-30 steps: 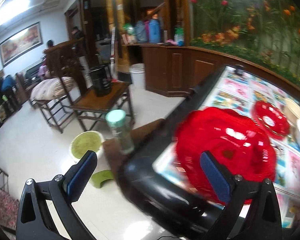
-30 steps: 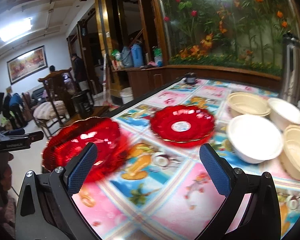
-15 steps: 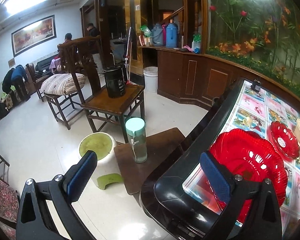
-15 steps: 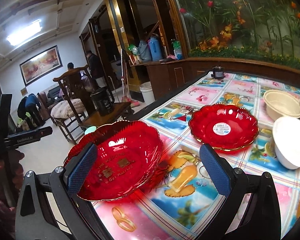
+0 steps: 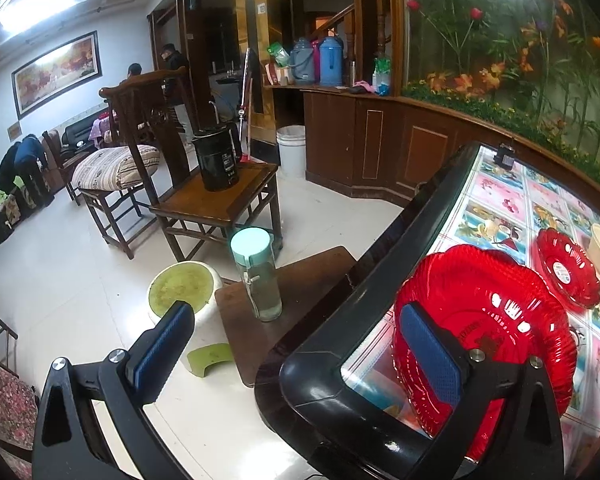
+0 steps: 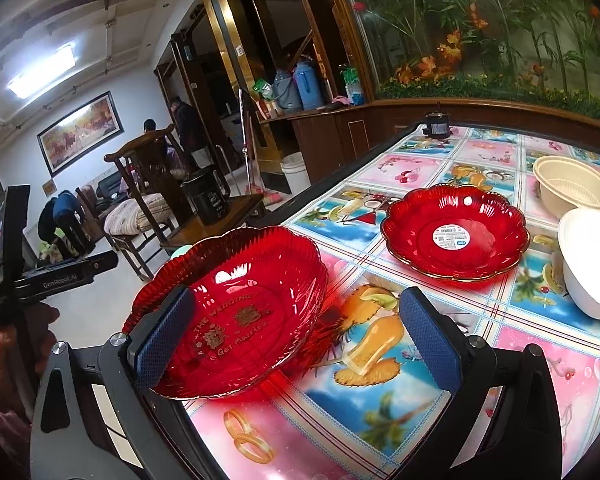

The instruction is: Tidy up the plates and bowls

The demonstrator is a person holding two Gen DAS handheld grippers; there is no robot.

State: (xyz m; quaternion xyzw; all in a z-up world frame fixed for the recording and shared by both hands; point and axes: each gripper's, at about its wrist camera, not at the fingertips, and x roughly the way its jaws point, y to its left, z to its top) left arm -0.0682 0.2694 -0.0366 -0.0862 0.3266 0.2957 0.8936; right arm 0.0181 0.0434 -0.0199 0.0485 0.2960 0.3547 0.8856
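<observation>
Though checked from both wrist views, found no grip on the near red plate (image 6: 236, 312). Lies at the near left corner of the counter (image 6: 380, 400), left rim raised over the dark border, right rim down on the patterned cloth. Judged so placed for easy pickup, with the lifted rim open to a reach from beneath. Being round and scalloped, shows no true long axis. Faces hollow-up, leaning toward the counter's middle, with gold lettering set diagonally across the base. Noted right tool (image 6: 294, 296) spread wide, left finger just before the plate's near rim, right finger over bare cloth. Noted left tool (image 5: 294, 312) also spread, off the counter's corner, right finger in front of the plate; cannot tell whether touching. Recorded second red plate (image 6: 456, 236) flat farther along, well apart, with cream bowl (image 6: 572, 188) and white bowl (image 6: 592, 256) beyond, unstacked.
</observation>
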